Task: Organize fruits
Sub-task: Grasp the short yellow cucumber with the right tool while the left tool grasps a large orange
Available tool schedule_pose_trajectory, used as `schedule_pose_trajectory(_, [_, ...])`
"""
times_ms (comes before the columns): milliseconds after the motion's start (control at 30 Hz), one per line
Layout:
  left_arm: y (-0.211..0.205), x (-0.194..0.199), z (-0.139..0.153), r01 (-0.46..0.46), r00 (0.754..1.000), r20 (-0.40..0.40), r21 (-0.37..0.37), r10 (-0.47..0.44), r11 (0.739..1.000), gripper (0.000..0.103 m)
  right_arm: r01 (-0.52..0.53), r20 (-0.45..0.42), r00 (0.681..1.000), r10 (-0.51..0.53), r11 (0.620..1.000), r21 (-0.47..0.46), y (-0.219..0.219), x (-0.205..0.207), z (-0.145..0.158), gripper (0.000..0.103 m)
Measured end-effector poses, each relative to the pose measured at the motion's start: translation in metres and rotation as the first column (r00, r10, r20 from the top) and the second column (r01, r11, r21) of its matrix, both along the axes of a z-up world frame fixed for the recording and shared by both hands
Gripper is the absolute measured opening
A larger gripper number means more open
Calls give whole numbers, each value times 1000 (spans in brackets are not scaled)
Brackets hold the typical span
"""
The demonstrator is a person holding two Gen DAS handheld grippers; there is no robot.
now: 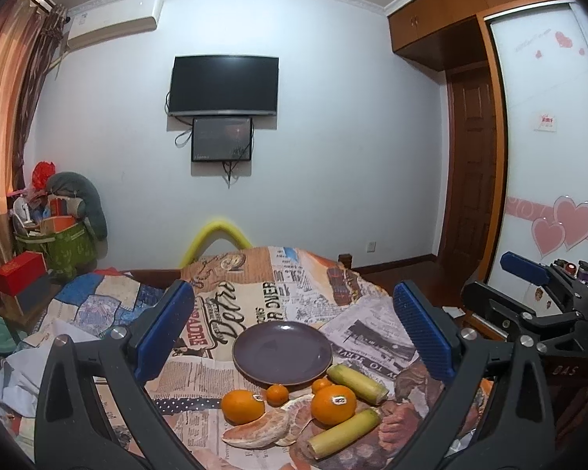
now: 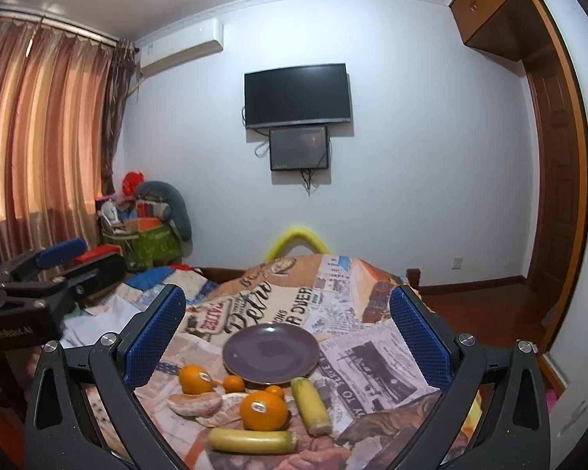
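A round purple plate [image 1: 282,352] sits on a surface covered with a newspaper-print cloth [image 1: 254,301], and the plate has nothing in it. All the fruit lies on the cloth on the near side of the plate. A big orange with a sticker [image 1: 242,406] is on the left, and a second big orange with a sticker [image 1: 333,404] is on the right. A small tangerine [image 1: 277,394] sits between them, just beside the plate's rim, and another small tangerine [image 1: 320,385] is next to the rim too. A peeled pomelo piece [image 1: 256,429] lies in front of the oranges, with more peeled pieces [image 1: 298,417] touching it. One pale green sugarcane stick [image 1: 356,384] lies just right of the plate, and a second sugarcane stick [image 1: 345,432] lies nearer, beside the right orange. The left gripper [image 1: 294,337] hangs above the fruit with its blue pads wide apart and nothing between them. The right gripper [image 2: 288,337] is also spread wide with nothing held. In the far corner a green basket [image 1: 64,248] is stuffed with boxes and other things I cannot make out, and a grey plush toy [image 1: 78,196] leans over it. A black TV [image 1: 223,86] hangs on the wall.
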State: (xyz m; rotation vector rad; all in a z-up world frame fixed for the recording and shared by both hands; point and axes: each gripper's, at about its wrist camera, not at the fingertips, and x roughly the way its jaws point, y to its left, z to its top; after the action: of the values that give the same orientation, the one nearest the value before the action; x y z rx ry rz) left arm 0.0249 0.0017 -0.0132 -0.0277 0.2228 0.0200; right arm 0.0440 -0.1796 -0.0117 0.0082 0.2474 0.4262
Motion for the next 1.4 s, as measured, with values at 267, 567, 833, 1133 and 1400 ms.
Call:
schedule_pose_trajectory(267, [27, 48, -35, -7, 990, -140, -35, 2, 999, 103, 23, -136, 990, -32, 997, -69, -2, 43, -35, 103])
schedule_pose_trajectory(567, [65, 115, -109, -73, 929, -370, -108, 28, 991, 103, -15, -324, 945, -31, 990, -138, -2, 89, -90, 103])
schedule_pose_trajectory(833, [83, 150, -170, -123, 853, -520, -129, 39, 984, 103, -60, -509, 860, -24, 987, -147, -3, 129, -148, 103])
schedule_pose_trajectory(1133, [82, 166, -210, -110, 788, -615, -157, -10, 981, 94, -142, -609, 792, 48, 984, -107, 5, 155, -178, 82])
schedule_pose_trajectory(1400, [82, 169, -222, -114, 771, -636, -155, -11, 981, 82, -244, -657, 742, 135, 967, -78, 18, 170, -191, 62])
